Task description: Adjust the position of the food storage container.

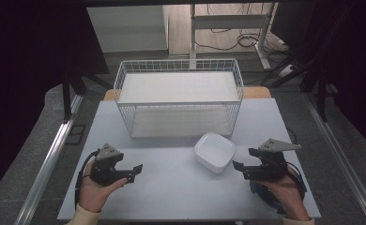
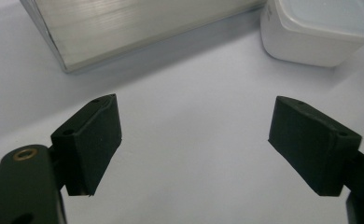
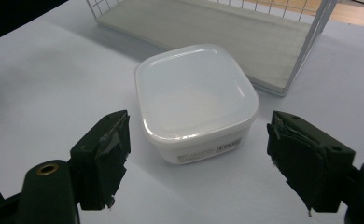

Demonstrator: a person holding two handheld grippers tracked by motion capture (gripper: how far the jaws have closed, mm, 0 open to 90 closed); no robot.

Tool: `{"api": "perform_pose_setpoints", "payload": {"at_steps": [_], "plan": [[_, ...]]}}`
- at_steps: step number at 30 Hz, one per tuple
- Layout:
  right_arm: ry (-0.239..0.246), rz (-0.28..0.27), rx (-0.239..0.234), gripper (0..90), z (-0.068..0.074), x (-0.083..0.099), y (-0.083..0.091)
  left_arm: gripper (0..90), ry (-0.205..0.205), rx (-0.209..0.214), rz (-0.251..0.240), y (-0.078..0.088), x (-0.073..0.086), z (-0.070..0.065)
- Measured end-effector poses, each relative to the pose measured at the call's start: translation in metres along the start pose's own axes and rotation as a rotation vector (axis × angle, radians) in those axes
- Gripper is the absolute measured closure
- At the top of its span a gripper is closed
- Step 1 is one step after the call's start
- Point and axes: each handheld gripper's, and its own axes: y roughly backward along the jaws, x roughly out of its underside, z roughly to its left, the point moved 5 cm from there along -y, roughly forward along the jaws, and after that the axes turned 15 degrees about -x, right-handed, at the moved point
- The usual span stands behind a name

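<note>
A white square lidded container [image 1: 214, 152] sits on the table in front of the wire rack's right end. In the right gripper view the container [image 3: 196, 100] lies just ahead of the open jaws, a little beyond their tips. My right gripper [image 1: 242, 165] is held near the table's right front and points left at the container. Toward the left front, my left gripper [image 1: 134, 172] is open and points right, with nothing between its jaws. The left gripper view catches the container [image 2: 315, 30] at its top right.
A white wire two-shelf rack [image 1: 179, 96] stands at the middle back of the pale table [image 1: 171, 187]; its lower shelf [image 3: 208, 28] is bare. Dark floor, metal rails and cables surround the table.
</note>
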Motion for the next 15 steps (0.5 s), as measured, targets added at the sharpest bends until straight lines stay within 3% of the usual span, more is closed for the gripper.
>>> {"api": "perform_pose_setpoints", "payload": {"at_steps": [10,15], "plan": [[-0.026,0.016,0.007,24.3,-0.0077,0.0038,0.0009,16.4,0.009,-0.010,-0.001,0.0004,0.0001,0.0013],[-0.009,0.017,0.006,24.8,-0.0019,0.0010,0.0001,16.4,0.000,-0.011,-0.011,0.0074,0.0015,0.0009]]}}
